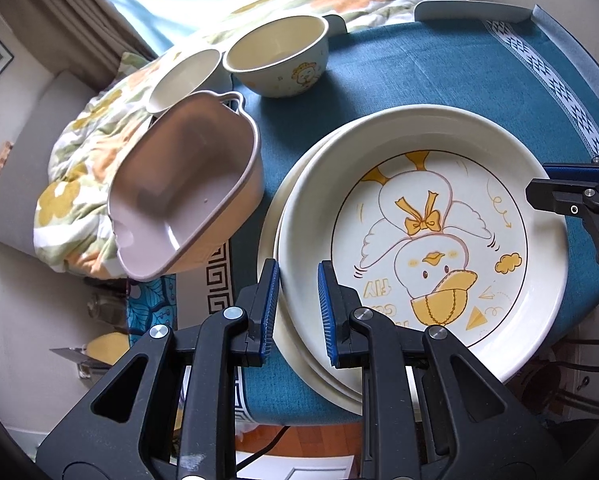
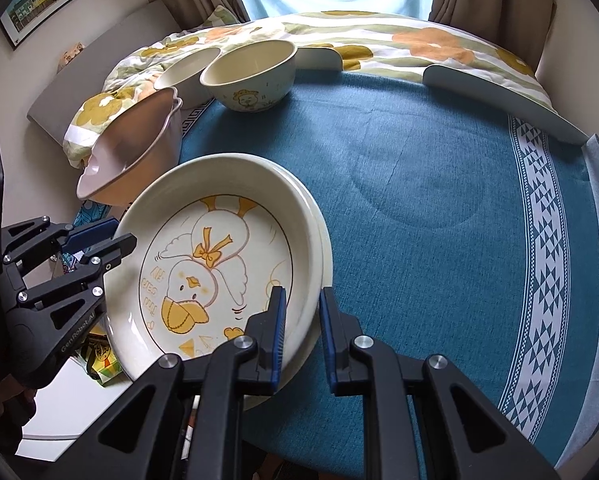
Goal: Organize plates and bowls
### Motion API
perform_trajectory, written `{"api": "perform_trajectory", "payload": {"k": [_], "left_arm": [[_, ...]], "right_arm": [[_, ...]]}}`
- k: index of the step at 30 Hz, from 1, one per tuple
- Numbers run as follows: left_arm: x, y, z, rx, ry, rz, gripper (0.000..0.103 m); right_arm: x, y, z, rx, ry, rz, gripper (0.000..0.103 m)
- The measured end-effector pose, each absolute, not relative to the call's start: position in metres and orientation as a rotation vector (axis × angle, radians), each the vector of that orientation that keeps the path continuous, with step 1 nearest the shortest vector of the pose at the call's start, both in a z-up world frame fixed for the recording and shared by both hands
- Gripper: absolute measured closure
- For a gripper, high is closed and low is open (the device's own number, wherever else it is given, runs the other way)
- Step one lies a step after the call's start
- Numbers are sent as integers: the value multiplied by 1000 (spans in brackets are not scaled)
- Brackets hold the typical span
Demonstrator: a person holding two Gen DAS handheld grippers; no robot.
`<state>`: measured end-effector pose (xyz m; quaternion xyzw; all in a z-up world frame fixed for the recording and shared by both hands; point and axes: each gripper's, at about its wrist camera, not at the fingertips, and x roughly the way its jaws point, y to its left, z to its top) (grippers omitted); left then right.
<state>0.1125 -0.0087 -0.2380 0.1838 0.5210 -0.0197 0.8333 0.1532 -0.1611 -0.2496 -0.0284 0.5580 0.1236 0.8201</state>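
Two grippers, left [image 1: 298,300] and right [image 2: 302,330], clench the duck plate's [image 1: 423,236] opposite rims: heavy, glazed-slippery, breakable ceramic.

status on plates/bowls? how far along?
Done: duck plate is nested on another plate, so plates look stacked. In hand: left gripper and right gripper are both clamped on the duck plate's rim from opposite sides. Left: cartoon bowl, plain bowl and pink dish stand separately, unstacked.
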Motion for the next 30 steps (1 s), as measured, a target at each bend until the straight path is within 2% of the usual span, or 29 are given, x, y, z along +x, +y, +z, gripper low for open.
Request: {"api": "perform_trajectory", "payload": {"k": [7, 10, 11, 12, 13, 14, 15, 18, 24, 30], "left_arm": [[116, -2, -230, 321, 1126, -58, 86], [117, 4, -212, 285, 1102, -32, 77], [118, 7, -204, 266, 1088, -23, 63], [118, 10, -194, 244, 1070, -14, 30], [117, 14, -184, 218, 1043, -4, 12], [114, 18, -172, 189, 1000, 3, 0], [113, 22, -161, 161, 972, 1, 0], [116, 36, -140, 73, 967, 5, 0], [122, 89, -119, -132, 955, 79, 0], [146, 151, -138, -262, 1012, 131, 1]], "right_arm": [[153, -163, -243, -41, 1184, 266, 87], [154, -170, -227, 13, 1146, 277, 88], [154, -172, -220, 26, 1129, 278, 87], [156, -174, -212, 31, 1114, 274, 82], [157, -176, -204, 32, 1095, 272, 73], [158, -178, -196, 34, 1071, 275, 37], [158, -180, -187, 36, 1042, 281, 0], [162, -184, -162, 50, 976, 323, 0], [191, -156, -127, -69, 991, 428, 0], [239, -96, -144, -105, 1077, 533, 0]]}}
